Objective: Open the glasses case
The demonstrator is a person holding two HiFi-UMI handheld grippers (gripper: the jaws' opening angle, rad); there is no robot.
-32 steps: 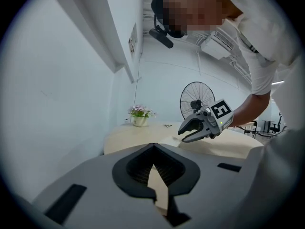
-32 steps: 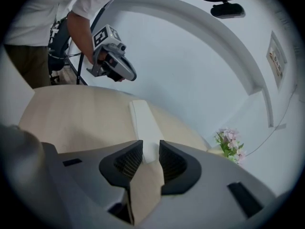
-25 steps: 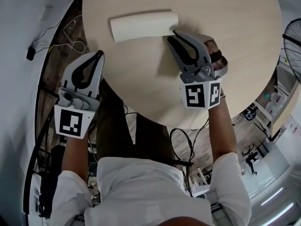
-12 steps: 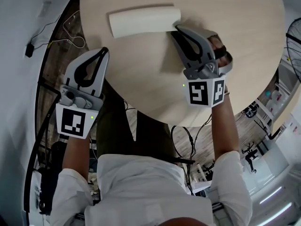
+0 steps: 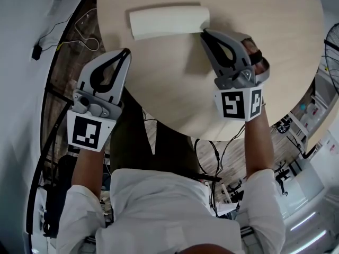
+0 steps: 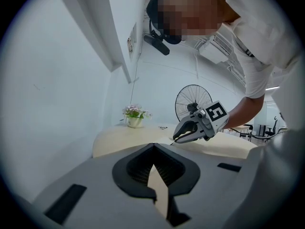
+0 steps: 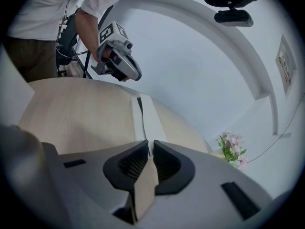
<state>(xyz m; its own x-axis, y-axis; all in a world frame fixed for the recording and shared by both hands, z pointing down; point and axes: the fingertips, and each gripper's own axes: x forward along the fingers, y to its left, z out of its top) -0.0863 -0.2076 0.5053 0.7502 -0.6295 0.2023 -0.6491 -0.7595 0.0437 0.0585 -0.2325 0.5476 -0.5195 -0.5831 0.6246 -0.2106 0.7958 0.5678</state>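
Forward crept my left gripper (image 5: 125, 52), pressed together at the desk's (image 5: 175, 89) near edge; my right gripper (image 5: 203, 32), likewise closed, sat at the glasses case's (image 5: 168, 21) right end.

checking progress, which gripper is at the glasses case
The right gripper: its tip meets the glasses case; the left gripper is apart, at the table edge.

White oblong glasses case (image 5: 168, 21), flat on table (image 5: 275, 62)

The left gripper (image 5: 126, 51) has advanced forward and to its right. It now overlaps the worktop (image 5: 175, 83) edge further, and the glasses case (image 5: 168, 21) lies closer, ahead and right of it.
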